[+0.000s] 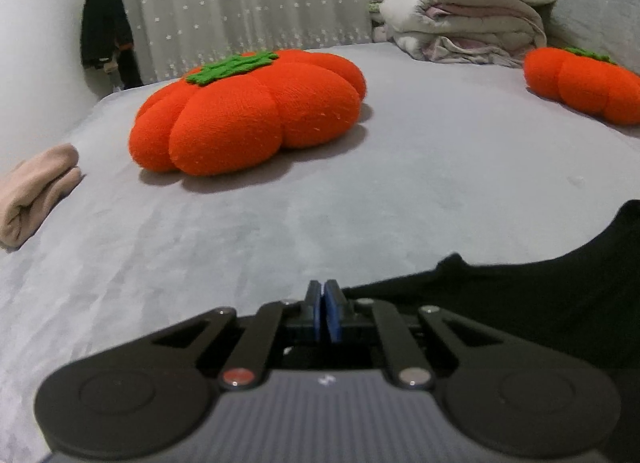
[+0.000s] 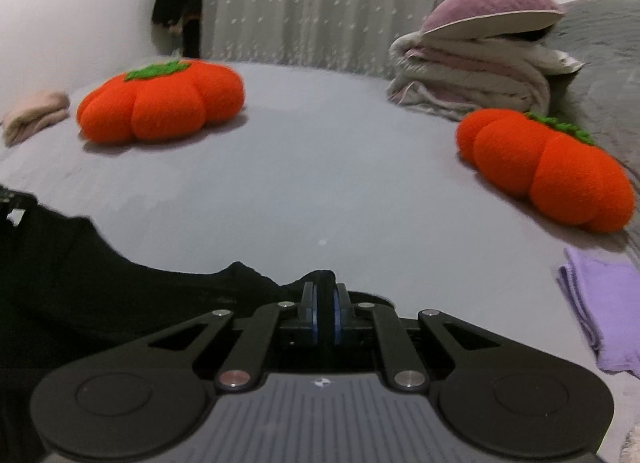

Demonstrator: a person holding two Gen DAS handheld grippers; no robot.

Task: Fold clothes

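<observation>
The left gripper (image 1: pixel 323 291) sat low over the soft grey bed cover (image 1: pixel 280 223). Its blue pads were pressed together, and I could not tell if any cloth was caught between them. The black cloth garment (image 1: pixel 540 303) lay flat on the bed just to the right of that gripper, touching its right side.

The right gripper (image 2: pixel 325 291) was pinching a small bunched-up bit of the same black garment (image 2: pixel 80 283), which poked up between its two pads. The rest of the garment spread out to the left of it on the bed.

Near the right edge lay a folded light purple cloth (image 2: pixel 600 311). On the far left edge lay a folded beige cloth (image 1: pixel 36 191).

Farther back sat a big round orange pumpkin pillow with a green top (image 1: pixel 248 111). A second orange pumpkin pillow (image 2: pixel 544 167) sat off to the right, well apart from the first.

Behind that one was a pile of folded white and pink blankets (image 2: pixel 472 79) with a purple pillow (image 2: pixel 492 11) on top. At the very back hung a pale curtain with little white dots (image 1: pixel 240 3), and something dark hung on the wall (image 1: pixel 104 27) beside it.
</observation>
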